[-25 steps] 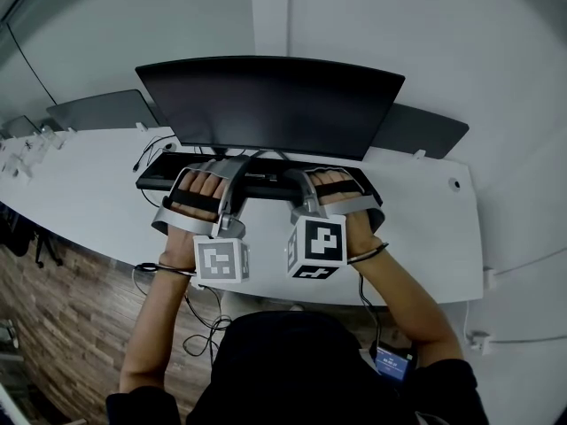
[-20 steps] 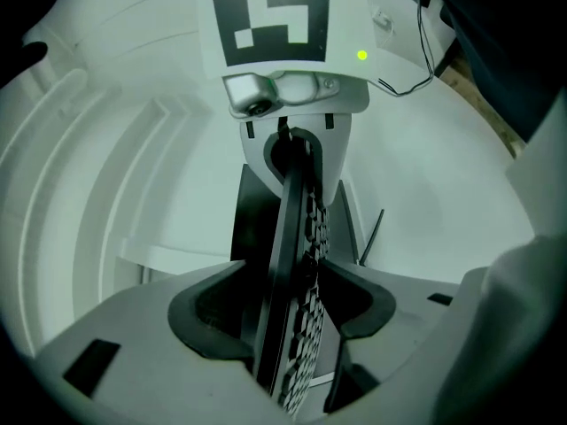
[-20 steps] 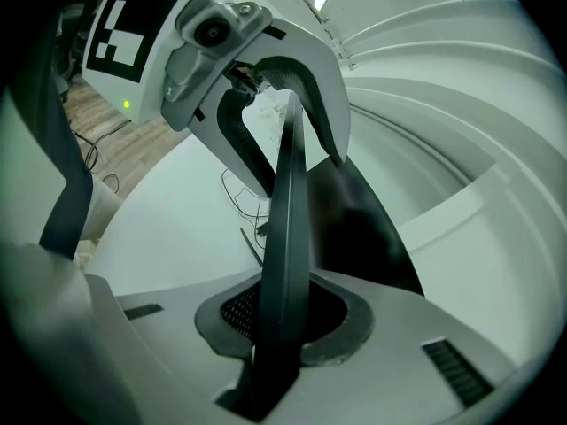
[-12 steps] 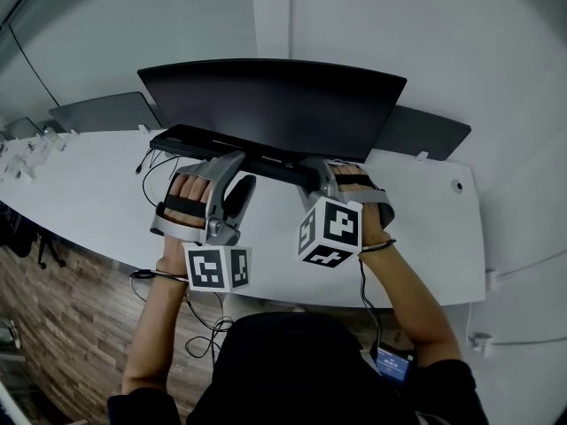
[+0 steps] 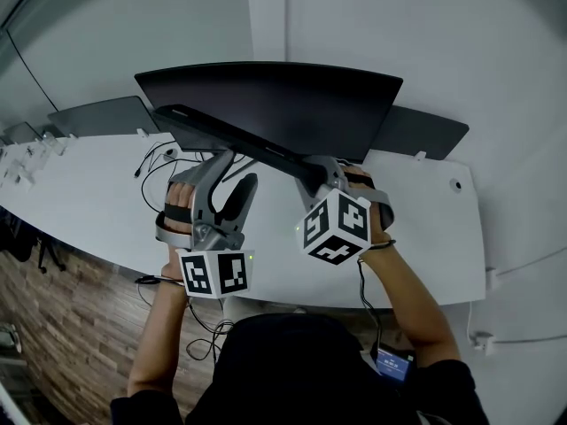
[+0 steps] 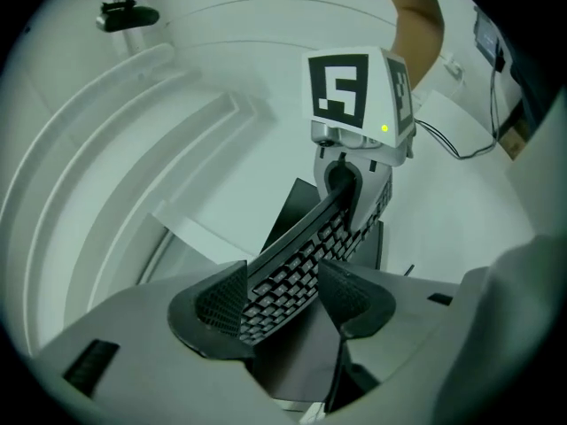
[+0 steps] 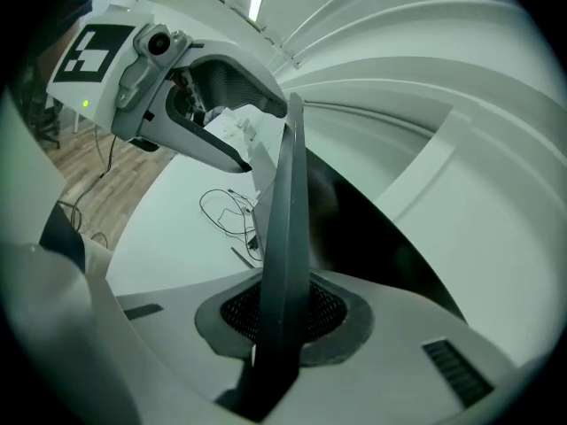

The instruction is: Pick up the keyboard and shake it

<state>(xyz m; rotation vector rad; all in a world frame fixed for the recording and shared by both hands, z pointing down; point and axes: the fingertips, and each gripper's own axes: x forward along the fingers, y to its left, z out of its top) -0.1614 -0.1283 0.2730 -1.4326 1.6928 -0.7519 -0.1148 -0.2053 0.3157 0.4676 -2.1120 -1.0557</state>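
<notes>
The keyboard [image 5: 235, 138] is off the tabletop [image 5: 89, 202], slanting across the dark monitor [image 5: 292, 96] in the centre of the head view, its left end higher in the frame than its right. The right tool [image 7: 283, 312] is clamped tight on the keyboard's thin edge, jaws nearly together. The left tool [image 6: 282, 292] grips it too, jaws set wider, with the key rows running between the pads. Only the left gripper view shows the keys — the right gripper view meets the keyboard edge-on as a narrow dark blade, with loose cables [image 7: 226, 212] on the tabletop at middle left. The head view alone takes in both tools together — and the wooden floor [image 5: 53, 326] at lower left.
</notes>
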